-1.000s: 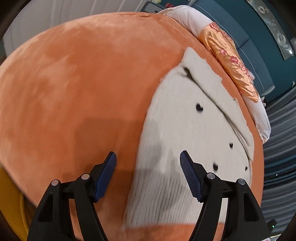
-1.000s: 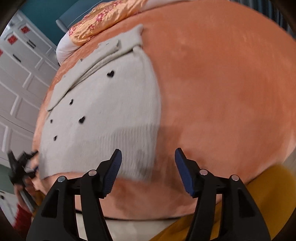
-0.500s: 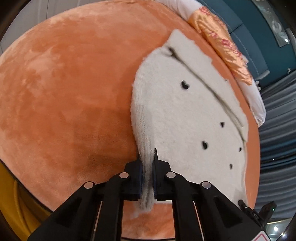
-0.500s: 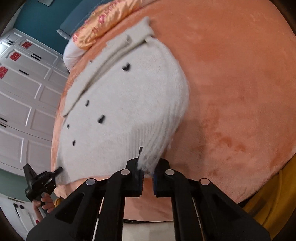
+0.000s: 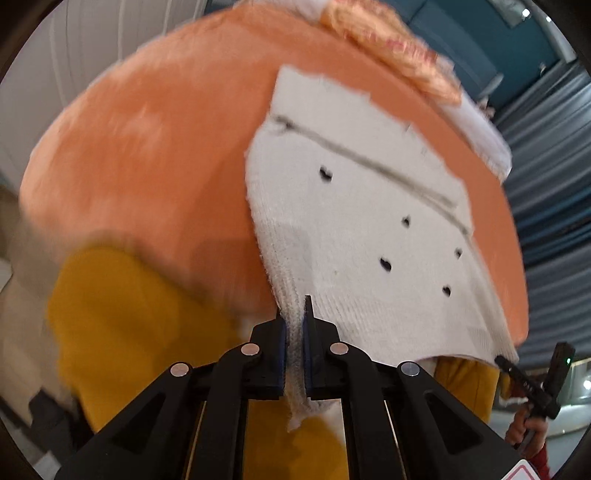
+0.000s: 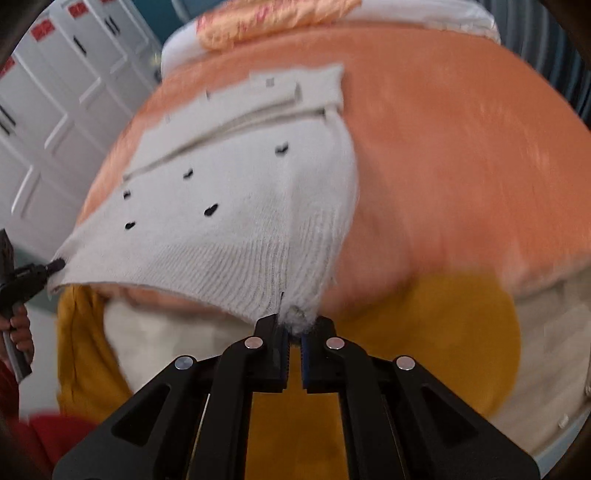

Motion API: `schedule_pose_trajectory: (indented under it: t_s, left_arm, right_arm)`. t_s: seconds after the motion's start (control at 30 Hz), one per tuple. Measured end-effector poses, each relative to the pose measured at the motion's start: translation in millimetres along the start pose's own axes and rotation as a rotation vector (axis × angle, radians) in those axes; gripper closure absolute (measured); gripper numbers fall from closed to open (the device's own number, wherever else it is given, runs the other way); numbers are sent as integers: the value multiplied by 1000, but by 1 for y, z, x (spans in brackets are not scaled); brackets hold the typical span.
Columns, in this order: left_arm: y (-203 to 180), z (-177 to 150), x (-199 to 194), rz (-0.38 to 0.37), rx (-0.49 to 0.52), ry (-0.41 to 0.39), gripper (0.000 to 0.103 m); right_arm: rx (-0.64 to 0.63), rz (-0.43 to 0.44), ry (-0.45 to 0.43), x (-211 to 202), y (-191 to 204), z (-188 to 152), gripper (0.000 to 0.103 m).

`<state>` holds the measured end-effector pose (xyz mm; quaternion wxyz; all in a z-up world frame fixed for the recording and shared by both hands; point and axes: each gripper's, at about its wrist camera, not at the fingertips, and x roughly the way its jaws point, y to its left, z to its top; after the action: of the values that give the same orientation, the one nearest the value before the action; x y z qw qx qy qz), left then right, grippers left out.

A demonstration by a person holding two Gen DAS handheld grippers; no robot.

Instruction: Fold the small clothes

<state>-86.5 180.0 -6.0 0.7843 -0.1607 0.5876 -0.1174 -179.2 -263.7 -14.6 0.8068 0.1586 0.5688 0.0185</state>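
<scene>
On the near half of the orange plush bedspread (image 5: 155, 155), the cream knitted garment with small black hearts (image 5: 354, 236) lies flat, its ribbed hem lifted past the near edge. The left gripper (image 5: 293, 332) is clamped on one hem corner, the right gripper (image 6: 293, 332) pinches the other. To fold well, I judge both corners should rise level, keep the hem taut, and travel toward the far edge, where an orange floral satin cloth (image 6: 273, 18) lies.
</scene>
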Motion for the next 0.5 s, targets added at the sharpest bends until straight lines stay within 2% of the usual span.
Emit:
schedule_pose_trajectory:
  t_s: [0.07,0.17,0.23,0.33,0.43,0.5]
  left_arm:
    - [1,-29,0,28,11,65,99]
    - [1,-64,-4,36,-7,146,99]
    - [-2,-57,-12,32,-19,122,99]
    - [-13,-4,-27,5,6,-14,99]
    - [-26,68,-32,-45,48,-190,99]
    - [-33,115,-26,-54,58,-293,99]
  right_arm:
    - [-5,16,83,-5,3,-30,100]
    - [-6,44,156,-13,9,-58,100]
    - [-1,55,141,-20,11,-56,100]
    - [20,77,-14,-36,1,-10,100]
    - [110,128,-282,-48,-23,64,100]
    - [132,149,-398,-43,-29,102,100]
